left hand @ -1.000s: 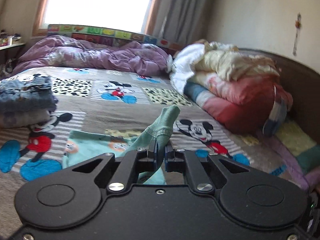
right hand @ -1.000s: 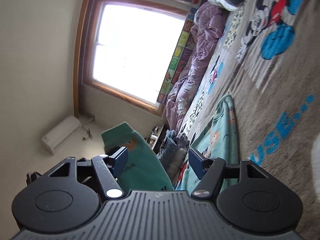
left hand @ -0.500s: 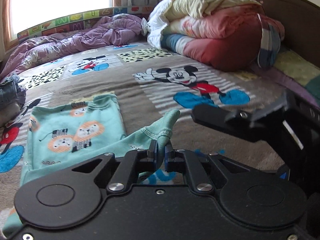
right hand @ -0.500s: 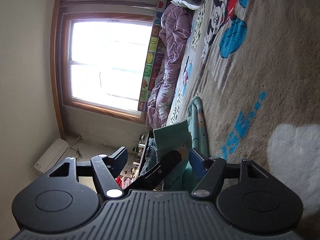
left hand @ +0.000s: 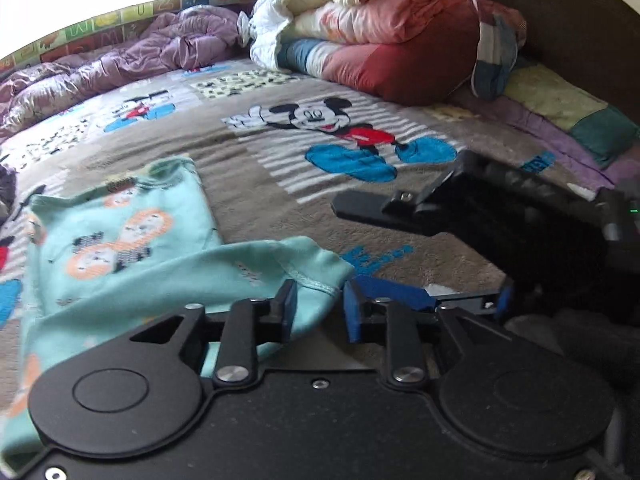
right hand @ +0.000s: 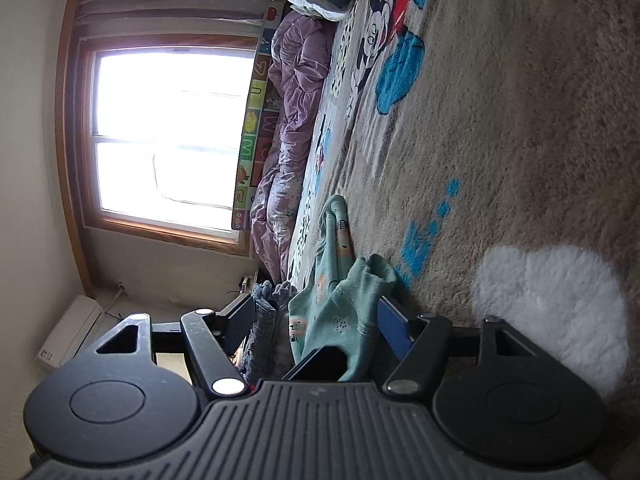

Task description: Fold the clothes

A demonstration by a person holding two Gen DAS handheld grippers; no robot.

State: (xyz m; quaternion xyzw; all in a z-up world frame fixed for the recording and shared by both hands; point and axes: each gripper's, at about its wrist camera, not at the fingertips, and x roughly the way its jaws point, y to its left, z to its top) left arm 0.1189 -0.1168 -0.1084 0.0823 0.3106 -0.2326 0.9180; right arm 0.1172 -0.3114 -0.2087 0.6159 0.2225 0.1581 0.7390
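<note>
A mint-green child's garment (left hand: 120,248) with orange animal prints lies on the Mickey Mouse blanket (left hand: 304,160). One end is laid back over the rest. My left gripper (left hand: 316,306) is open, and the garment's hemmed edge (left hand: 316,280) lies loose between its fingers. My right gripper (right hand: 316,324) is open and turned on its side; the garment (right hand: 340,304) shows between its fingers, untouched. The right gripper's black body (left hand: 500,224) lies just right of the left one.
Folded quilts and pillows (left hand: 392,36) are stacked at the headboard. A purple duvet (left hand: 120,64) lies bunched under the window. A pile of grey-blue clothes (right hand: 264,320) sits beyond the garment.
My left gripper has come down to the bed and opened, letting go of the garment's edge. The right gripper stayed open and moved lower, close to the left one.
</note>
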